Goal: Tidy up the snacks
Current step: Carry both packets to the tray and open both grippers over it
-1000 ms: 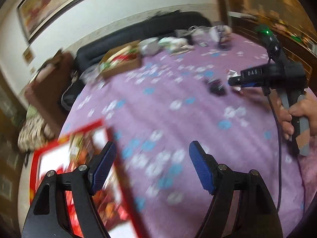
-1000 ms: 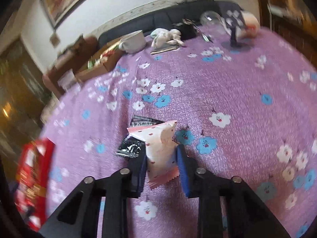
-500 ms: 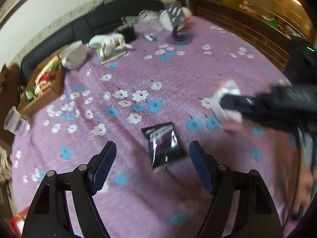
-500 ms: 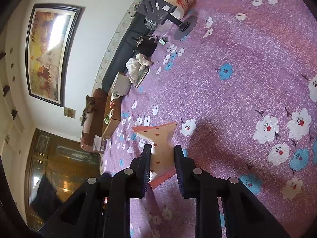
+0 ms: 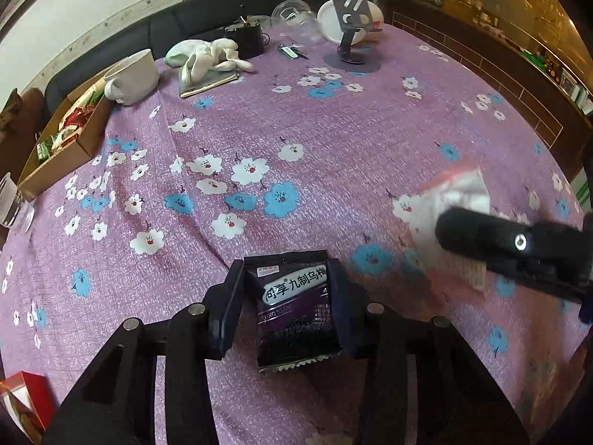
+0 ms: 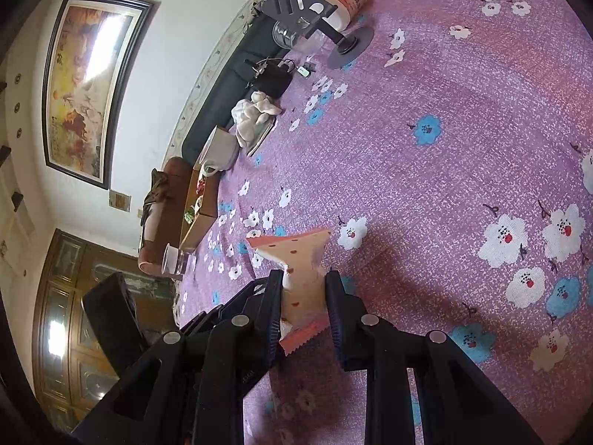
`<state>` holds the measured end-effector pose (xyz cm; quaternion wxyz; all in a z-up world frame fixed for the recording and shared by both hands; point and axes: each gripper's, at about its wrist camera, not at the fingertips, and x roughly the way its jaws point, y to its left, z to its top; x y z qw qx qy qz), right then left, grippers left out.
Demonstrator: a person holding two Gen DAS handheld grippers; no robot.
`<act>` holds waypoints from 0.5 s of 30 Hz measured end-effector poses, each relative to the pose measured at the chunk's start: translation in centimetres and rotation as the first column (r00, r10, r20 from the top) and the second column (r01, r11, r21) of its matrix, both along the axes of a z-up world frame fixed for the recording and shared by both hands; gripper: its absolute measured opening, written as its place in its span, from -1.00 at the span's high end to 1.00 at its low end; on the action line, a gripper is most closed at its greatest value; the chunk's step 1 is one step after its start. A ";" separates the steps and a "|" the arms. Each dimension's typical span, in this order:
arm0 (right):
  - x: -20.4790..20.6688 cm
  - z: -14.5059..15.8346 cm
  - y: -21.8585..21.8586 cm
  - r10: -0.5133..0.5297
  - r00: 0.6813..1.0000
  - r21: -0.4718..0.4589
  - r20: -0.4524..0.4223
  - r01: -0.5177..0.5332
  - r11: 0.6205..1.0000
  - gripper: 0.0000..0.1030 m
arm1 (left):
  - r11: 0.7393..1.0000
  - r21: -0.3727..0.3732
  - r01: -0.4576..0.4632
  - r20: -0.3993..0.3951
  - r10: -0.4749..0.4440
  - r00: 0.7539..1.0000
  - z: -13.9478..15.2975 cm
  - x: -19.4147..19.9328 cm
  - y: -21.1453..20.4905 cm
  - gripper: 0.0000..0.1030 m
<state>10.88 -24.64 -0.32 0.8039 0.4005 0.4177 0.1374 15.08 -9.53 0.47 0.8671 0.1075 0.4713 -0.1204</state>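
A dark purple snack packet [image 5: 296,304] with white print lies on the purple flowered tablecloth [image 5: 333,141]. My left gripper [image 5: 287,278] points steeply down over it, jaws closing, with both pads against the packet's side edges. My right gripper [image 6: 302,282] is shut on a cream, red-dotted snack packet [image 6: 296,252] with pink serrated ends, held above the cloth and rolled to one side. In the left wrist view that right gripper [image 5: 481,237] shows blurred at the right with its pale packet [image 5: 456,193].
An open cardboard box [image 5: 63,148] of snacks sits at the far left edge, with a white mug [image 5: 133,74], a white cloth [image 5: 207,59], a black phone stand [image 5: 350,26] and a glass jar [image 5: 11,204] around the back. A red box [image 5: 22,400] lies bottom left.
The left gripper swung away from the red box, came down over the dark packet and narrowed its jaws onto it. The right gripper lifted the dotted packet off the cloth and rolled.
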 end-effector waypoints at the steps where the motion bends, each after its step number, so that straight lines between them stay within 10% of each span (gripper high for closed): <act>1: 0.0 0.2 0.2 0.006 1.000 -0.007 0.007 -0.006 1.000 0.54 | 1.000 -0.004 -0.004 0.005 0.004 1.000 0.1 -0.2 0.2 0.25; 15: -1.0 2.1 3.7 0.186 0.973 0.079 0.138 -0.198 0.977 0.54 | 0.984 -0.099 -0.145 0.210 0.163 0.964 5.6 -10.1 8.3 0.25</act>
